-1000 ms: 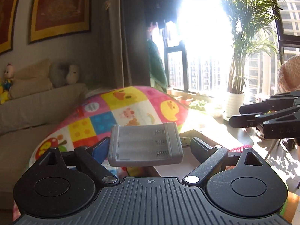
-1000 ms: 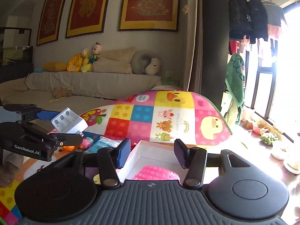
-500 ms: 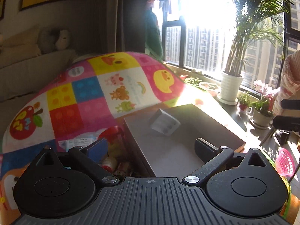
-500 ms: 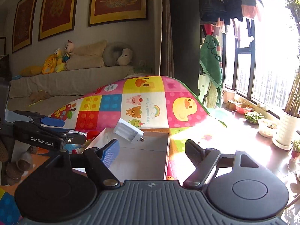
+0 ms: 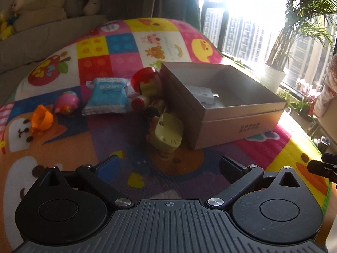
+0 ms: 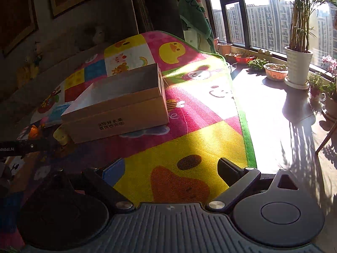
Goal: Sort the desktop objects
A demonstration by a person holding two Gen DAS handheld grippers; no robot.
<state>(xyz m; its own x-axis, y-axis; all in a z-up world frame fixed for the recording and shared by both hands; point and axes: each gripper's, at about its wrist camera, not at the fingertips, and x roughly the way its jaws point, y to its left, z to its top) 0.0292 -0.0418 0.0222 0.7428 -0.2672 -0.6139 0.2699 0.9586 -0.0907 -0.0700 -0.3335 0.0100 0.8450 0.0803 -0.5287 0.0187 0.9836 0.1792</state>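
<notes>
Both grippers, left gripper (image 5: pixel 168 164) and right gripper (image 6: pixel 170 170), have jaws spread, nothing between; right's just opened further. Grey battery holder (image 5: pixel 203 93) lies flat in the box (image 5: pixel 242 124) ahead of left's jaws, long axis running away-left to near-right.

Cardboard box (image 6: pixel 118 113) sits on colourful mat (image 6: pixel 200 139).

Mat (image 5: pixel 63 151) bare near left; toys (image 5: pixel 147 88) crowd box (image 5: pixel 238 124) wall.

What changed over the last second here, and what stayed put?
The left gripper let go of the grey battery holder, which now lies inside the cardboard box. Its jaws have just been opening and are empty. The right gripper has also just opened, with nothing between its pads. Both views have tipped down toward the play mat. The box and the toys beside it look unmoved.
</notes>
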